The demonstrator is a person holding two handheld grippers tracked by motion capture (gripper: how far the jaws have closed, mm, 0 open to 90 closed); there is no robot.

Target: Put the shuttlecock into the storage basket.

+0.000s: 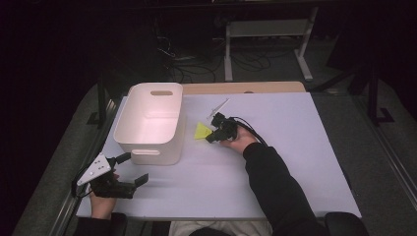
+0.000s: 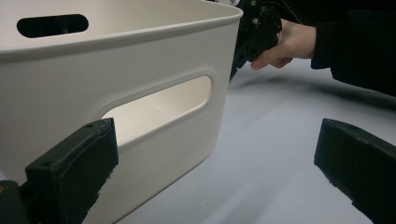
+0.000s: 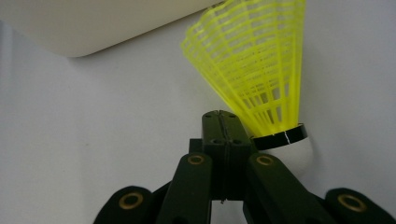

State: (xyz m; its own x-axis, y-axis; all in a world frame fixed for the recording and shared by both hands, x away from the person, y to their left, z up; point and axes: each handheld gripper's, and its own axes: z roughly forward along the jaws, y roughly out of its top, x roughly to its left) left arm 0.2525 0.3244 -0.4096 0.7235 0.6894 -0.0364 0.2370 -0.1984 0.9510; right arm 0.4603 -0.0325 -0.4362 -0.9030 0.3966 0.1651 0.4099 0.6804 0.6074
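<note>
Right gripper point(image 3: 224, 122) beside shuttlecock point(image 3: 254, 70), fingers fully together, holding nothing.
Risk: closed tips nudge it away; left gripper point(image 2: 215, 163) fingers wide.

I see a white table point(image 1: 275, 162) with a wooden strip along its far edge. A cream bin point(image 1: 150, 123) with handle slots stands on its left half. Just right of the bin a yellow shuttlecock point(image 1: 201, 131) lies on the surface, and a small white object point(image 1: 219, 106) lies farther back.
</note>
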